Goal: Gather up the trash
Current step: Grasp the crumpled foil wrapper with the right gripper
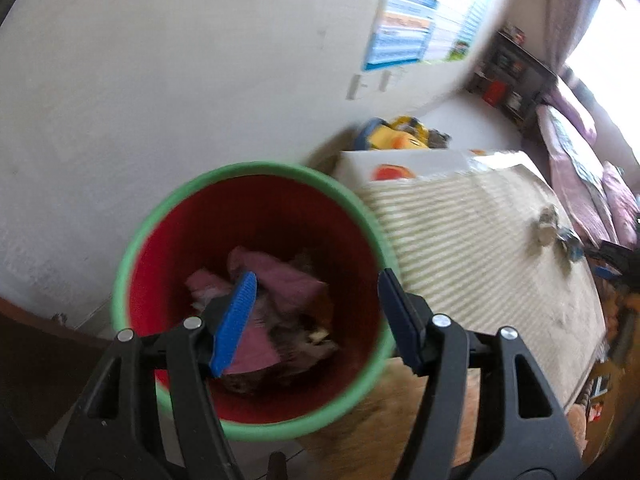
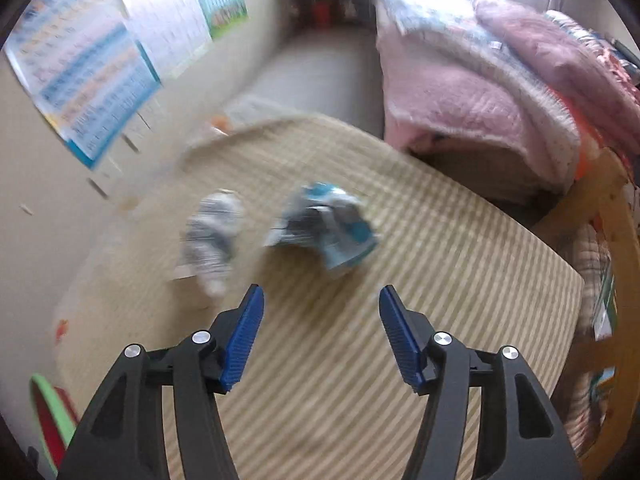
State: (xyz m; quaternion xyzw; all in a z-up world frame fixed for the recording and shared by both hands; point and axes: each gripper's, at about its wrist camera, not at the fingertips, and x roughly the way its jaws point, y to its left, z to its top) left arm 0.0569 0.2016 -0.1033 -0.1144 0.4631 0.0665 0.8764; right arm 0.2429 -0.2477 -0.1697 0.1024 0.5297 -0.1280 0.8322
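In the left wrist view, the left gripper (image 1: 318, 312) hangs over the mouth of a round red bin with a green rim (image 1: 140, 248), its blue-padded fingers (image 1: 234, 320) spread wide with nothing between them. Inside the bin lies a heap of crumpled pink and dark trash (image 1: 280, 280), too blurred to sort into separate items. The bin stands against a plain white wall (image 1: 160, 80) and just beside a counter covered by a beige striped cloth (image 1: 460, 240). Far along that cloth two small crumpled pieces sit close together near its right edge: a grey-white wad (image 1: 545, 222) and a blue-and-white wrapper (image 1: 570, 242). A white cardboard box with an orange print (image 1: 404, 164) rests at the counter's far end. In the right wrist view, the right gripper (image 2: 321, 330) hovers above the same striped cloth (image 2: 440, 300), its blue fingers (image 2: 244, 334) parted and holding nothing. Ahead of the fingertips, apart from them, the crumpled blue-and-white wrapper (image 2: 326, 226) lies on the cloth, with the grey-white wad (image 2: 212, 236) just beside it toward the wall. The bin's green rim (image 2: 50, 412) shows at the lower left corner. Pink quilted bedding (image 2: 480, 92) is piled beyond the counter, and blue printed posters (image 2: 88, 76) hang on the wall.
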